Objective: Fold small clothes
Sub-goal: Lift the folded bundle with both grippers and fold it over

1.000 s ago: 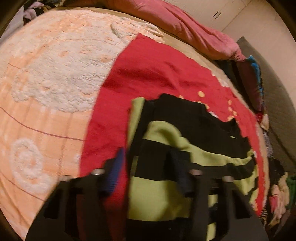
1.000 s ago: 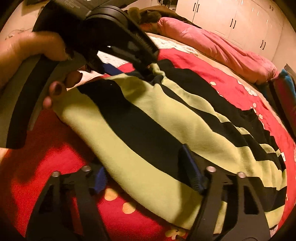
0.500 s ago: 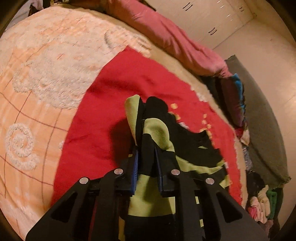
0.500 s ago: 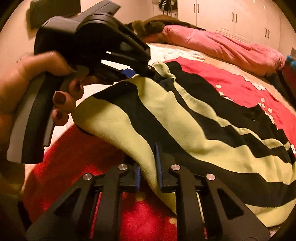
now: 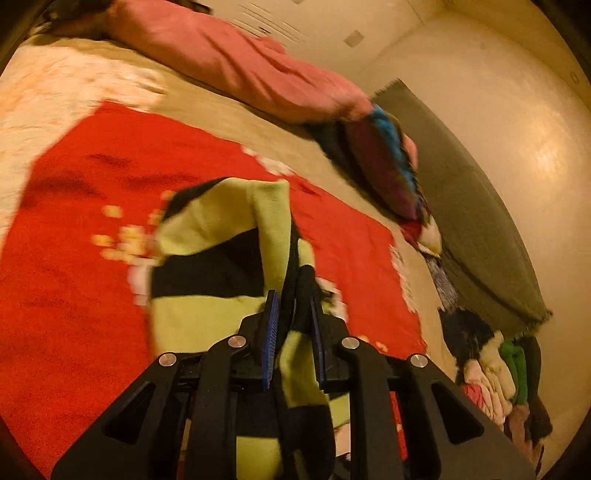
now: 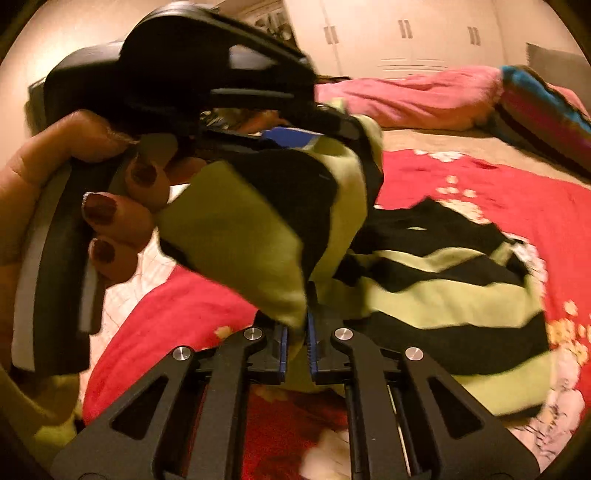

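A small green-and-black striped garment [image 5: 207, 273] lies partly on a red blanket [image 5: 74, 280] on the bed. My left gripper [image 5: 291, 306] is shut on one edge of it and holds that edge lifted. My right gripper [image 6: 295, 332] is shut on another edge of the same garment [image 6: 443, 295], also lifted. In the right wrist view the left gripper [image 6: 314, 129] shows at upper left, held by a hand, with the cloth hanging between the two grippers. The far part of the garment still rests on the red blanket [image 6: 517, 206].
A pink duvet [image 5: 236, 62] lies across the bed's far side. A dark striped cushion [image 5: 384, 166] and a grey blanket [image 5: 480, 206] sit at the right. A pile of clothes [image 5: 495, 376] lies at the lower right. White wardrobes [image 6: 406, 33] stand behind.
Both grippers closed on the garment's near edges and lifted them. They have carried the edges up and forward over the rest of the garment.
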### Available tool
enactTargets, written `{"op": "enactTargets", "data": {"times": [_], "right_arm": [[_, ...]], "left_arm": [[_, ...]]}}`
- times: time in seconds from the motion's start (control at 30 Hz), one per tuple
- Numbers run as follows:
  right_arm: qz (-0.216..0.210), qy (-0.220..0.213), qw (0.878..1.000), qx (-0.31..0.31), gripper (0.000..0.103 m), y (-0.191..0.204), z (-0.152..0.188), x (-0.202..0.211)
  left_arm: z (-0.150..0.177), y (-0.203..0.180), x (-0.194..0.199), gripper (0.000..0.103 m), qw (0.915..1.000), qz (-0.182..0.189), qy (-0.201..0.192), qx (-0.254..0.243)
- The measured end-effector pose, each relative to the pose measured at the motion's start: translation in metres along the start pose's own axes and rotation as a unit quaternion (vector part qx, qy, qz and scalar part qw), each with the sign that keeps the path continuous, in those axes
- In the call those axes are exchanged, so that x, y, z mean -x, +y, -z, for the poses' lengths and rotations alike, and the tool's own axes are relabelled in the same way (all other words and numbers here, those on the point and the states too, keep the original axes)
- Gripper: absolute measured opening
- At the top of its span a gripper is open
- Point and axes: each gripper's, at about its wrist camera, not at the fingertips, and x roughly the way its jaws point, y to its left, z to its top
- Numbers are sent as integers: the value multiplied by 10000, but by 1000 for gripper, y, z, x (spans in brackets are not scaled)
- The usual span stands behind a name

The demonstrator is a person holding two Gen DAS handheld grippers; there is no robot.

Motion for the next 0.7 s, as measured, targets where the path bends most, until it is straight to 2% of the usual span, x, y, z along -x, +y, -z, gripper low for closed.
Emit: {"op": "enactTargets", "data": {"times": [0.1,0.17,0.23,0.3,0.43,0.47,0.6,0.63,0.7], "right_arm": [[-19,-92,9998,-179,3,-20,6,19],[22,-4,9994,-346,3,-38,12,25],[110,144,9982,-572,5,-60,23,29],[101,302,9968,-731,8,-77,36,32],[-53,637,9938,-912,11,-84,59,40],[-96,681,9924,-1022,13,-86,62,42],[-304,313,9822,-1825,42,-107,56,56],[-336,183,9801,-1949,44,-111,51,61],[-348,46,9776,-2073,59,-117,40,67]], "left_arm": [[16,-28,-32,16,9989,234,370,-148],[31,-43,-48,17,9973,298,597,-297],[41,-48,-51,19,9969,292,604,-405],[49,-42,-40,30,9975,129,467,-505],[61,-14,-10,38,9973,-468,188,-531],[65,-3,-1,41,9957,-726,112,-562],[79,28,16,46,9893,-1361,2,-526],[82,34,18,46,9876,-1483,12,-517],[88,43,18,46,9868,-1555,74,-455]]}}
